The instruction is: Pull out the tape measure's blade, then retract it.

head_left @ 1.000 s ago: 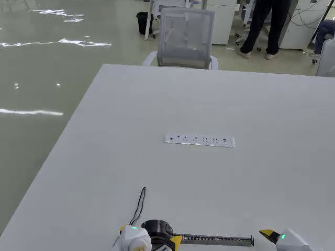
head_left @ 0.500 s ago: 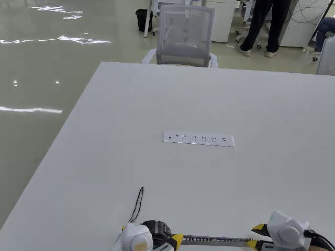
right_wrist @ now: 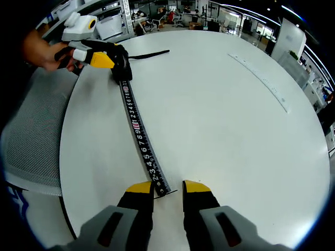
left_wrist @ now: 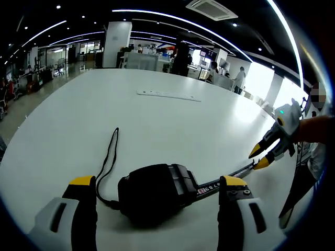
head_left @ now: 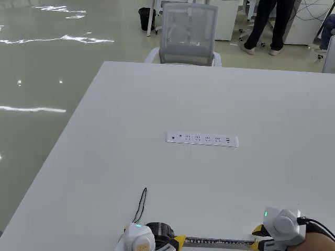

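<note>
Now my left gripper [left_wrist: 158,182] sits open astride the black tape measure [left_wrist: 152,198] on the white table [head_left: 209,94]; its blade [right_wrist: 138,135] lies extended, end between the slightly parted jaws of my right gripper [right_wrist: 168,187].

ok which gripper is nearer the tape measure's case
Left. The left gripper straddles the black case, a jaw on either side. The right gripper is at the far end of the pulled-out blade, its jaws at the blade's tip.

Right tool [right_wrist: 163,188] tips straddle blade [right_wrist: 137,130] end; left tool [right_wrist: 106,58] at tape measure [right_wrist: 123,67]
</note>
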### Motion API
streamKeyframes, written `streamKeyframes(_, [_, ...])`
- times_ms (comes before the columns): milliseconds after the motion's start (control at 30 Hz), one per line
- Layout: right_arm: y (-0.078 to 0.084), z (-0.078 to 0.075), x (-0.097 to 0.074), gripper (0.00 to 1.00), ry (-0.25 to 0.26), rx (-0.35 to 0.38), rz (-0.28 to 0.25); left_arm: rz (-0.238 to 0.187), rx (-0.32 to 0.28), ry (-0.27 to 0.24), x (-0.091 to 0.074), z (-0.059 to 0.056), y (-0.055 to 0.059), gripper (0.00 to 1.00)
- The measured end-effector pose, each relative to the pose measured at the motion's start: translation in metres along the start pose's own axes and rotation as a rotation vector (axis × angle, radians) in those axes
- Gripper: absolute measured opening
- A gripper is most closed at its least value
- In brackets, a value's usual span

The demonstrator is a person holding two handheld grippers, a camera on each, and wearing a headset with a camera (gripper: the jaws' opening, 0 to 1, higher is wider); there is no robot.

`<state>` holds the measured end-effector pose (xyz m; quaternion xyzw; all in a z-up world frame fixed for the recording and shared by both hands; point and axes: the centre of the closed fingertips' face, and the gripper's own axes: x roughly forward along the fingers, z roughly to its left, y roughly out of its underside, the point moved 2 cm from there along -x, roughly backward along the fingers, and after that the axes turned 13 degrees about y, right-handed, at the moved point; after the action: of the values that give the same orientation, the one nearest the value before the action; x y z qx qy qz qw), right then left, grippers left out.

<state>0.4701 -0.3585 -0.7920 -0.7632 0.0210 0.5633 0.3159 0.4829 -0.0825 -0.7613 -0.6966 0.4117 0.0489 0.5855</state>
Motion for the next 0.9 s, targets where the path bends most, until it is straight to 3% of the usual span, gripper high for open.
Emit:
streamKeyframes(67, [0.002, 0.003, 0.001, 0.19, -0.011, 0.009, 0.026, 0.01, -0.013, -0.003, 0.001, 0.0, 0.001, 0.93])
streamKeyframes(267, [0.002, 0.002, 0.003, 0.17, 0.006, 0.017, 0.038, 0.032, -0.028, -0.03, 0.007, 0.001, 0.004, 0.88])
streamKeyframes(433, [0.002, 0.003, 0.003, 0.16, 0.049, 0.046, 0.045, 0.039, -0.04, -0.043, 0.012, -0.002, 0.002, 0.78])
streamKeyframes(600, [0.005, 0.005, 0.0, 0.16, 0.103, 0.054, -0.009, 0.075, -0.004, -0.064, 0.015, 0.0, 0.008, 0.7])
streamKeyframes(900, [0.005, 0.008, 0.0, 0.16, 0.127, 0.053, -0.018, 0.08, 0.004, -0.071, 0.016, 0.002, 0.011, 0.69])
